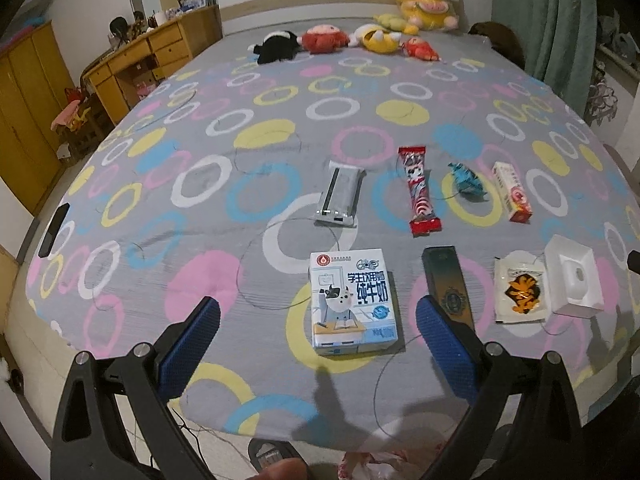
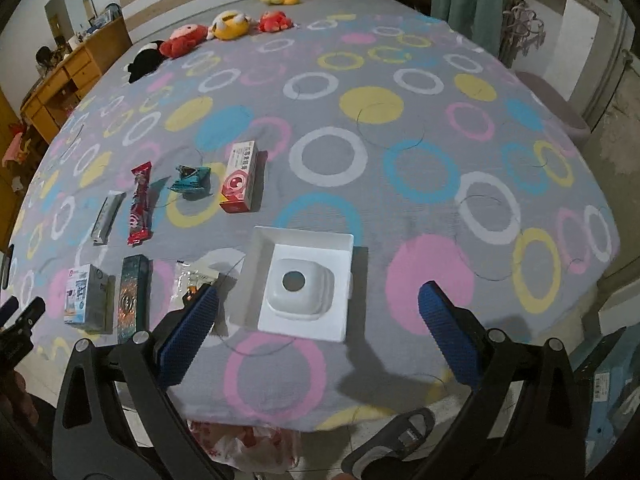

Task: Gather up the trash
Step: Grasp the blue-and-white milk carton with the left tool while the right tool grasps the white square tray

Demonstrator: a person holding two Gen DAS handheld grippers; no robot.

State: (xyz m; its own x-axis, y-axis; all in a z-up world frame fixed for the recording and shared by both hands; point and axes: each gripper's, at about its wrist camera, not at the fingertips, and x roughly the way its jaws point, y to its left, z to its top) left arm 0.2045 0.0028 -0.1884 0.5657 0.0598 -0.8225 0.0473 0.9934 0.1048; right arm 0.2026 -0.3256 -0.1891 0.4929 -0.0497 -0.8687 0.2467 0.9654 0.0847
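Two rows of trash lie on the bed near its foot. In the left wrist view a milk carton (image 1: 354, 302) lies just ahead of my open left gripper (image 1: 318, 336), between its fingers' line. Beside it are a dark flat box (image 1: 448, 286), a clear sachet (image 1: 519, 292) and a white plastic tray (image 1: 574, 280). Behind lie a silver wrapper (image 1: 340, 197), a red wrapper (image 1: 419, 190), a crumpled blue wrapper (image 1: 466, 180) and a small red-white box (image 1: 513, 191). My right gripper (image 2: 318, 318) stands open before the white plastic tray (image 2: 308, 284), empty.
Plush toys (image 1: 344, 42) line the bed's head. A wooden desk (image 1: 148, 54) and wardrobe stand at the left, green curtains (image 1: 556, 20) at the right. A red-white plastic bag (image 2: 248, 446) and slippers (image 2: 394, 438) lie on the floor below the bed's foot. A black phone (image 1: 54, 230) rests at the bed's left edge.
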